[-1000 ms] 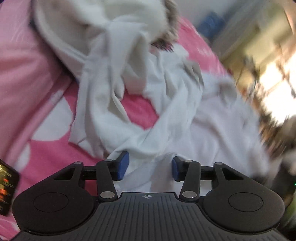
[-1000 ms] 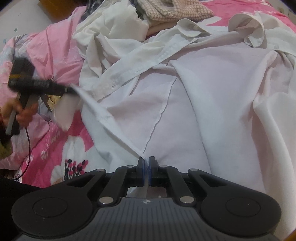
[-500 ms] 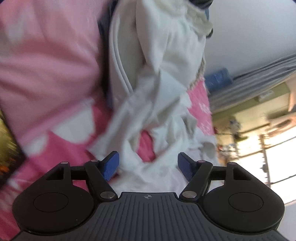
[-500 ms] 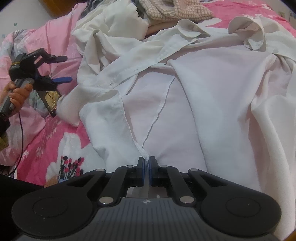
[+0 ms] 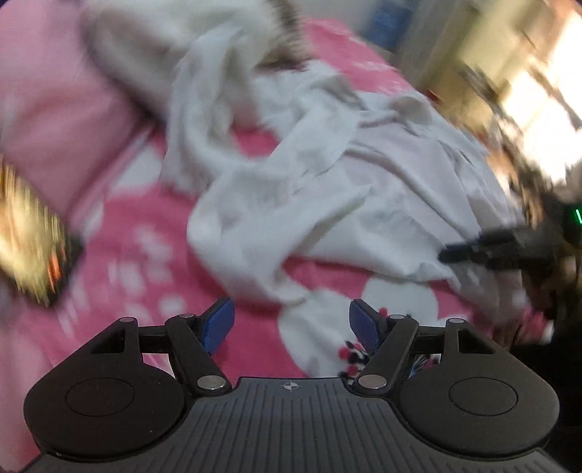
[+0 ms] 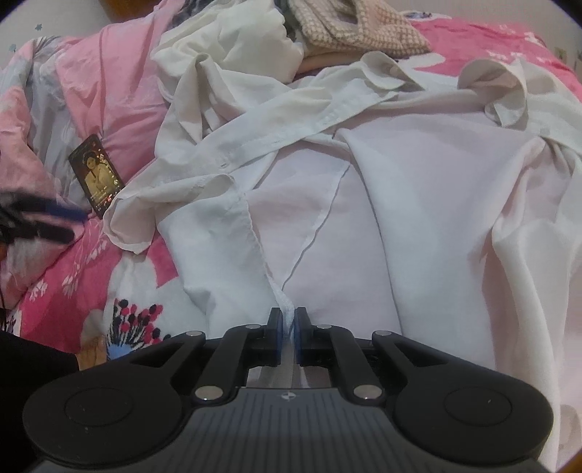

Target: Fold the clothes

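From the left wrist, we see our left tongs (image 5: 291,322) gaping, nothing between them after widening just now, above the pink flower-printed bed cover (image 5: 138,254). The thin white cotton button shirt (image 5: 327,203) lies crumpled ahead: light, limp, best taken by hem or collar.

From the right wrist, our right tongs (image 6: 290,329) pinch the shirt's hem. A dark phone with a lit screen (image 6: 97,171) lies beside its sleeve, a beige checked garment (image 6: 360,29) beyond.

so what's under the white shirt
The white shirt lies on a pink flowered bedspread, visible only around its edges. Anything else beneath it is covered.
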